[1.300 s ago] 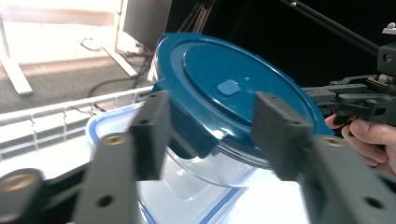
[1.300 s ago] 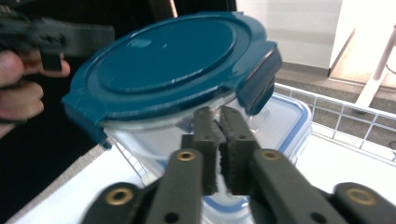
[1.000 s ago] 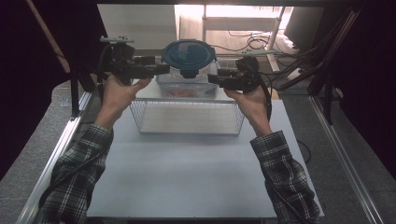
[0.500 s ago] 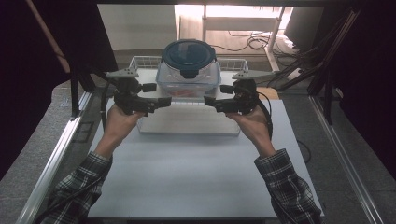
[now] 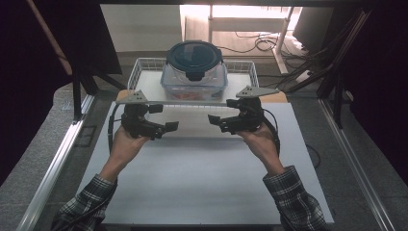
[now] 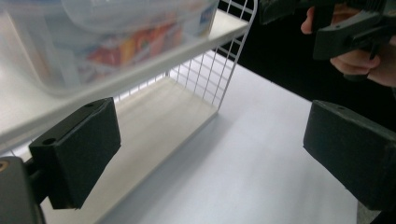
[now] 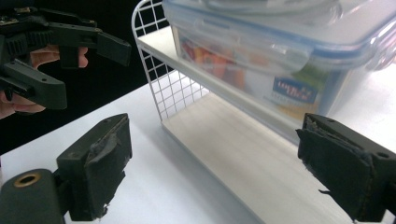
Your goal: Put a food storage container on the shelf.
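A clear plastic container with a dark blue lid (image 5: 195,67) stands on the top shelf of a white wire rack (image 5: 243,67). My left gripper (image 5: 164,118) and right gripper (image 5: 222,111) hang in front of the rack, low over the table, pointing toward each other. Both are open and their jaws have just been opening, with nothing between them. In the left gripper view the left gripper (image 6: 210,144) faces the rack's lower shelf (image 6: 177,107), with the container (image 6: 93,37) above. In the right gripper view the right gripper (image 7: 215,163) faces the container (image 7: 280,51) and the rack's wire side (image 7: 161,93).
The white table top (image 5: 207,183) stretches from the rack to the near edge. Metal rails (image 5: 53,168) run along both sides. Cables (image 5: 260,43) lie on the floor behind the rack. Dark panels stand at the left and right.
Both hands have come down and back from the container's sides to in front of the rack's lower shelf. Both grippers' jaws have spread wider. The container stays on the top shelf.
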A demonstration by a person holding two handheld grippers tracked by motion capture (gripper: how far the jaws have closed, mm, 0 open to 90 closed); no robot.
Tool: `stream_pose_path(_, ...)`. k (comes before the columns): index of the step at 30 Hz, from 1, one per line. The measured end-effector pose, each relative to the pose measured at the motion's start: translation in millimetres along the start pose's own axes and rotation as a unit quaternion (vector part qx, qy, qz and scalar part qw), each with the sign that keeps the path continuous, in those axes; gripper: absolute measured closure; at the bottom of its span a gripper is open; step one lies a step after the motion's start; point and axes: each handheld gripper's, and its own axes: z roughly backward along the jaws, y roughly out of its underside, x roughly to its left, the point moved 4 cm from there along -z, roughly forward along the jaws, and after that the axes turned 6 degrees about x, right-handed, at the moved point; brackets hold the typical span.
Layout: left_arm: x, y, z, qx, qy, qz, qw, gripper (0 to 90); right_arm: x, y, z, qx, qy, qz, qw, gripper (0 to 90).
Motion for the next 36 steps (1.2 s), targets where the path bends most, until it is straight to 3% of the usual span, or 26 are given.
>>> stream_pose_path(11,-4.5,18.1,-6.4,0.004,-0.005,-0.008,1.0000,3.5,4.3,17.7,-5.6,0.010,0.005,0.019,0.9998,5.2)
stream_pose_path(17,-7.6,32.9,-13.8,0.020,-0.018,-0.012,0.9996,2.1,8.2,28.0,-7.4,0.015,0.009,0.034,0.9993,3.5)
stream_pose_path(32,-10.9,68.2,-23.8,0.021,-0.008,0.010,0.9997,2.0,11.5,57.8,-11.8,0.023,0.008,0.027,0.9993,3.0)
stream_pose_path(36,-12.0,77.4,-27.4,0.025,-0.010,0.012,0.9996,2.1,11.3,66.2,-14.5,0.025,0.017,0.022,0.9993,0.8)
